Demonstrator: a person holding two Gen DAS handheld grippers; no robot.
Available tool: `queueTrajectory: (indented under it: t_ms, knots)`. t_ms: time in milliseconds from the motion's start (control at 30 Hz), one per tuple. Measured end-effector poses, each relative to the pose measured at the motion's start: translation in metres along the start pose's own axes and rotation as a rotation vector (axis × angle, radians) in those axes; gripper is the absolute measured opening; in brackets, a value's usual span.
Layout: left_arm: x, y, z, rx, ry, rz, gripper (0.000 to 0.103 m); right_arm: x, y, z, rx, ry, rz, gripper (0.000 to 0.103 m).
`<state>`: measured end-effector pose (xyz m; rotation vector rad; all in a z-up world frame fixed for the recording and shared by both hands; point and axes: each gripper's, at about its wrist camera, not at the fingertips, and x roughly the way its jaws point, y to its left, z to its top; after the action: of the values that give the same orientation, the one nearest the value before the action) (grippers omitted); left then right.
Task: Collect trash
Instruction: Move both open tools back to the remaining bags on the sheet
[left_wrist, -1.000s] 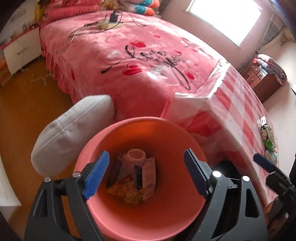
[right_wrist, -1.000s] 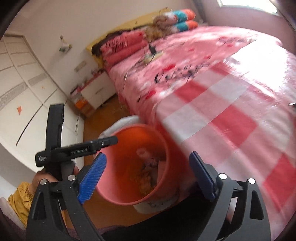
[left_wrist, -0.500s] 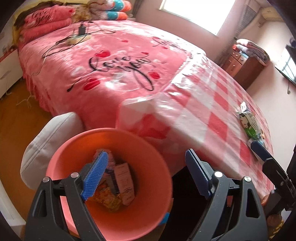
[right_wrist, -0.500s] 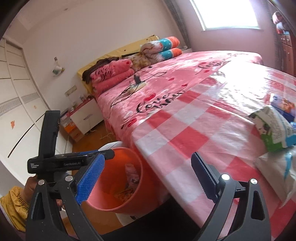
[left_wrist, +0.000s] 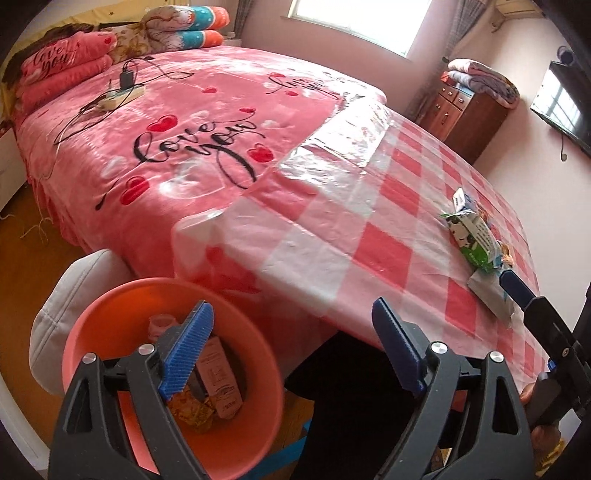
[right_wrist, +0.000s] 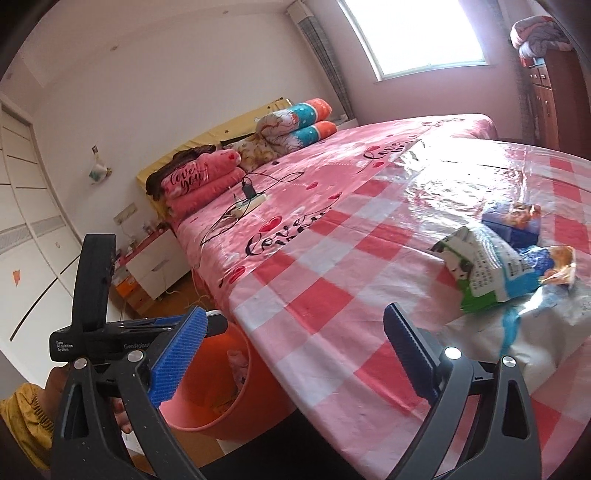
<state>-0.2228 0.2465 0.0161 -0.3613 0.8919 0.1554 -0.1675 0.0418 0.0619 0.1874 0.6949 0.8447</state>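
Reaching for snack bags (right_wrist: 491, 269) piled on checked table (right_wrist: 332, 295), right gripper (right_wrist: 291, 358) just opening wide, empty. Left gripper (left_wrist: 291, 350) likewise, over bin (left_wrist: 110, 310). Grab top bag, squeeze gently.

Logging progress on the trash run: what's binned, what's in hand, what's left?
Done: a carton and wrappers lie in the round orange plastic bin. In hand: nothing; the left tool and right tool have just been opening, both empty. Left: the green-and-white snack bag, blue packets and silver wrapper on the pink checked tablecloth.
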Motion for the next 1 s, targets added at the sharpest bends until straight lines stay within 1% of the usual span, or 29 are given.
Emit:
queueTrajectory:
  t_ms: [367,633,1000]
  knots:
    - [0.007,-0.035,0.005,0.062,0.013,-0.008,0.090,-0.017,-0.023,0.003,0.033,-0.042,-0.027,0.096]
    - [0.012,-0.056,0.008,0.085,0.018,-0.013,0.091,-0.030,-0.040,0.006,0.061,-0.068,-0.054,0.096]
    - [0.023,-0.085,0.009,0.134,0.044,-0.025,0.091,-0.045,-0.067,0.009,0.106,-0.099,-0.085,0.096]
